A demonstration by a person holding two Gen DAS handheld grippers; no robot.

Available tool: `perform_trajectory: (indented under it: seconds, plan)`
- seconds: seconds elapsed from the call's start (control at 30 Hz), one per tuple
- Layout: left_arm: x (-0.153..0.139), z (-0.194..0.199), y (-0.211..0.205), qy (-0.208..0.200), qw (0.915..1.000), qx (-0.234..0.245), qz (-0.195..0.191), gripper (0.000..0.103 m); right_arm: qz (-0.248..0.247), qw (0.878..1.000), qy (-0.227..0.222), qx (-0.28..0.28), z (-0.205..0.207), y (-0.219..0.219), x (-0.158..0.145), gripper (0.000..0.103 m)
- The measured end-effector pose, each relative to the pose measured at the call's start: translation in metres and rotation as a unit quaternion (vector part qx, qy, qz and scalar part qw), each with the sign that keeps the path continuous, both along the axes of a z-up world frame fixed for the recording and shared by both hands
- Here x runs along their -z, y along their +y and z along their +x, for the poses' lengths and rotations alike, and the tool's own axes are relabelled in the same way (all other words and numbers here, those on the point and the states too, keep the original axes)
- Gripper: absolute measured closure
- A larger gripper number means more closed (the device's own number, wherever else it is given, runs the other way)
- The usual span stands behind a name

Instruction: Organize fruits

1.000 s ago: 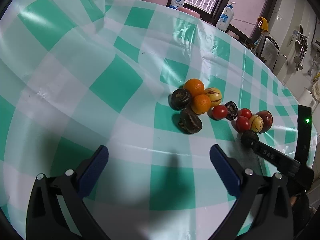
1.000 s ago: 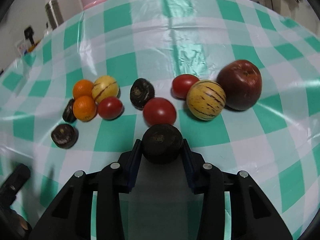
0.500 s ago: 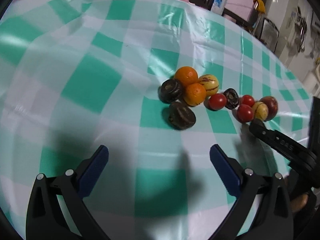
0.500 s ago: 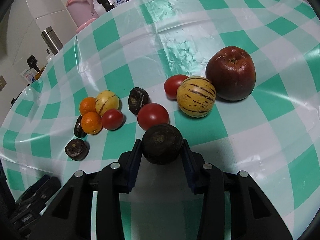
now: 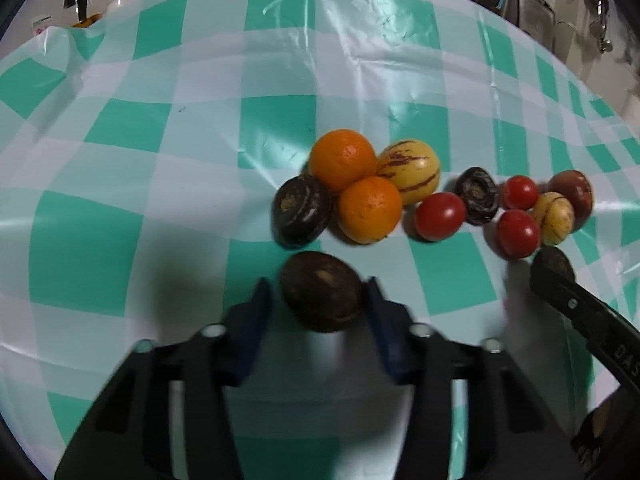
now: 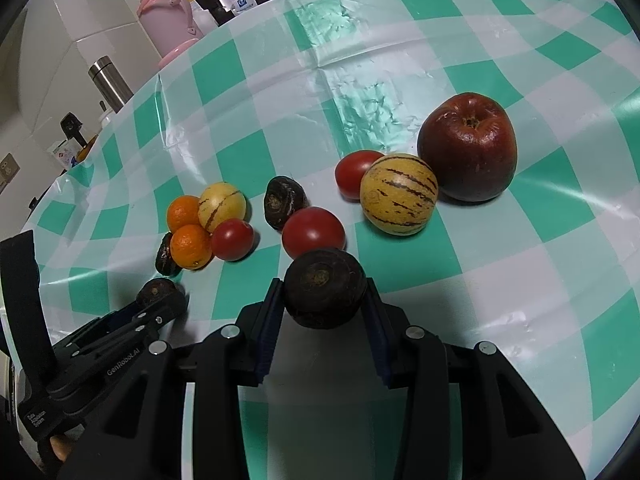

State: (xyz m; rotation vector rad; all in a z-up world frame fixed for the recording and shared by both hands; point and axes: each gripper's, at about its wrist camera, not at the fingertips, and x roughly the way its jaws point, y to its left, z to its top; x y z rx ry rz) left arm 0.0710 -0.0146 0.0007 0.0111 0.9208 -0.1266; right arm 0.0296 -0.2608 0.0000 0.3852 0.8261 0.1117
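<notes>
**Both grippers closed on dark fruits; remaining fruit in a row on the cloth**

Surface: green-and-white checked tablecloth (image 6: 520, 280), glossy, creased toward the far side.

Right gripper (image 6: 325, 298): pads pressed against both sides of a dark brown round fruit (image 6: 324, 286), stem scar facing the camera. This fruit sits just in front of a red tomato (image 6: 314, 229).

Left gripper (image 5: 320, 300): jaws drawn in around a second dark fruit (image 5: 322, 295); the right pad touches it, on the left side contact is blurred and I cannot tell. Fruit lies just in front of the orange cluster.

Fruit on the cloth, largest first:
- Dark red apple (image 6: 467, 146), far right, upright, stem cavity up.
- Striped yellow melon-like fruit (image 6: 398, 194), touching the apple's left side; a tomato (image 6: 354, 170) partly hidden behind it.
- Two oranges (image 5: 356, 188), touching each other, with a second striped yellow fruit (image 5: 412, 168) against them.
- Flat dark fruit (image 5: 301, 210) against the oranges' left.
- Another dark fruit (image 6: 282, 200) between the two groups.

Background: pink jug (image 6: 170, 20) and steel flask (image 6: 110, 84) beyond the table edge.
</notes>
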Motion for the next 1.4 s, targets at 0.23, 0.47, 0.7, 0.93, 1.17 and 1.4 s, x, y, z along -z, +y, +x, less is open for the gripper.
perform_trajectory:
  seconds: [0.23,0.47,0.7,0.93,1.17,1.4]
  plan:
    - [-0.005,-0.023,0.017,-0.022,0.9990,-0.020,-0.034,0.062,0.005,1.000,-0.005,0.000,-0.002,-0.001,-0.001,0.063]
    - [-0.007,-0.037,0.030,-0.034,0.9974,-0.032,-0.054,0.062,0.005,1.000,-0.006,0.000,-0.002,-0.001,-0.001,0.063]
    - [-0.007,-0.035,0.032,-0.033,0.9973,-0.032,-0.057,0.062,0.004,1.000,-0.004,0.002,-0.002,-0.001,-0.001,0.063]
    - [-0.008,-0.037,0.031,-0.037,0.9971,-0.034,-0.056,0.061,0.000,1.000,-0.001,0.005,-0.002,-0.001,0.000,0.063]
    - [-0.008,-0.036,0.033,-0.036,0.9970,-0.037,-0.058,0.061,-0.005,1.000,0.003,0.013,-0.002,-0.001,0.000,0.063]
    - [0.000,-0.019,0.031,0.000,0.9979,-0.033,-0.055,0.033,-0.008,1.000,0.006,0.013,0.000,0.000,0.000,0.063]
